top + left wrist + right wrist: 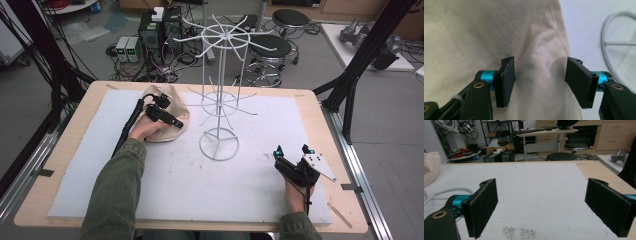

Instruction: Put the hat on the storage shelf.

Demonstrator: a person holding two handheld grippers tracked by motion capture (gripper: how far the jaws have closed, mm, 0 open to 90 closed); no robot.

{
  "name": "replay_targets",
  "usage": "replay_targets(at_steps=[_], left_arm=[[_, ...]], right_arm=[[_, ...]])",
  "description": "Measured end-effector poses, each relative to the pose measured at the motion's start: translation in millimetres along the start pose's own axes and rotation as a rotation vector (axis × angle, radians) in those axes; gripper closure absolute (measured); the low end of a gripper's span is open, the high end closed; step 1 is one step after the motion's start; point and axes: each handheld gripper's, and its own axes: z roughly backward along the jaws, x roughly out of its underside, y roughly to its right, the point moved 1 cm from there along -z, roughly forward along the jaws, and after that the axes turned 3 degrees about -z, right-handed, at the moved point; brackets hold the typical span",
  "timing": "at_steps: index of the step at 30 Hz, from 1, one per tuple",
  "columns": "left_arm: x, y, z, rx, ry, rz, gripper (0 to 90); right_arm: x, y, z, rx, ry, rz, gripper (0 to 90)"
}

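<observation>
A cream cloth item lies crumpled on the white mat at the back left, next to a white wire rack. My left gripper rests on the cloth's right side. In the left gripper view its jaws stand apart on either side of a raised fold of the cloth, and the left gripper is open. My right gripper sits low at the front right, wide open over bare mat. The right gripper has nothing between its pads.
The rack's ring base stands mid-table, with thin wire arms spreading at two heights; part of the ring curves beside the cloth. A white mat covers the wooden table. Stools and computers stand on the floor behind.
</observation>
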Motion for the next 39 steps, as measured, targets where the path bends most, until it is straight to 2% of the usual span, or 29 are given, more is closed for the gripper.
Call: replay_targets(at_steps=[3,6,7,9,10,12,13,14,15,19,20,22,24,25,28,32,34,36,39], left_arm=[[-0.7,3.1,-0.4,-0.026,-0.017,-0.021,42.2],[-0.6,4.4,-0.9,-0.039,-0.016,-0.037,44.1],[0.0,5.2,-1.5,-0.046,-0.010,-0.053,44.7],[1.6,6.6,-1.0,-0.040,0.001,-0.067,48.8],[3.2,7.2,-0.1,-0.013,0.013,-0.087,51.9],[3.4,7.6,0.2,-0.004,0.019,-0.098,59.2],[4.4,9.9,1.6,0.008,0.040,-0.114,62.3],[5.0,10.0,3.1,0.015,0.061,-0.110,65.6],[5.0,10.0,3.1,0.015,0.061,-0.110,69.1],[12.5,8.6,8.8,0.055,0.134,-0.102,74.0],[12.5,8.6,8.8,0.055,0.134,-0.102,75.5],[16.1,9.1,11.9,0.075,0.170,-0.099,77.3],[16.4,10.4,12.5,0.075,0.177,-0.104,78.1],[16.0,12.6,13.7,0.070,0.176,-0.124,78.5],[15.5,14.3,14.5,0.068,0.176,-0.130,79.2],[16.5,14.7,16.1,0.078,0.186,-0.110,79.9],[17.1,14.7,17.1,0.074,0.188,-0.113,80.2],[18.4,15.1,18.9,0.063,0.195,-0.123,80.3],[21.9,13.4,24.4,0.043,0.216,-0.110,80.4]], right_arm=[[-0.1,0.0,0.0,-0.002,0.002,-0.004,10.2],[-0.1,0.3,-0.3,0.000,0.001,-0.007,10.2],[-0.1,0.1,0.2,0.001,0.000,-0.011,10.2],[-0.3,0.0,0.2,0.002,0.003,-0.004,10.2],[-0.3,-0.2,0.2,0.001,0.003,-0.003,10.2],[-0.5,-0.9,0.4,0.002,0.002,0.004,10.2],[-0.6,-1.2,0.4,0.000,0.005,0.009,10.2],[-0.6,-1.5,0.3,0.002,0.004,0.010,10.2],[-0.6,-0.9,-0.4,0.002,0.009,0.016,10.2],[-0.6,0.0,-0.2,0.004,0.002,0.008,10.2],[-0.6,-0.3,0.1,0.003,0.003,-0.003,10.2],[-0.8,0.5,0.5,0.005,0.000,0.003,10.2],[-0.8,0.3,0.4,0.004,0.002,0.002,10.2],[-0.7,0.2,0.1,0.004,0.004,0.002,10.2],[-0.7,-0.4,0.0,0.001,0.003,-0.003,10.2],[-0.9,0.5,0.8,0.002,-0.001,0.001,10.2],[-0.9,0.7,0.7,-0.001,0.000,-0.001,10.2],[-1.0,0.8,0.8,-0.003,-0.001,-0.002,10.2],[-1.1,0.6,1.0,-0.004,0.001,-0.005,10.2]])
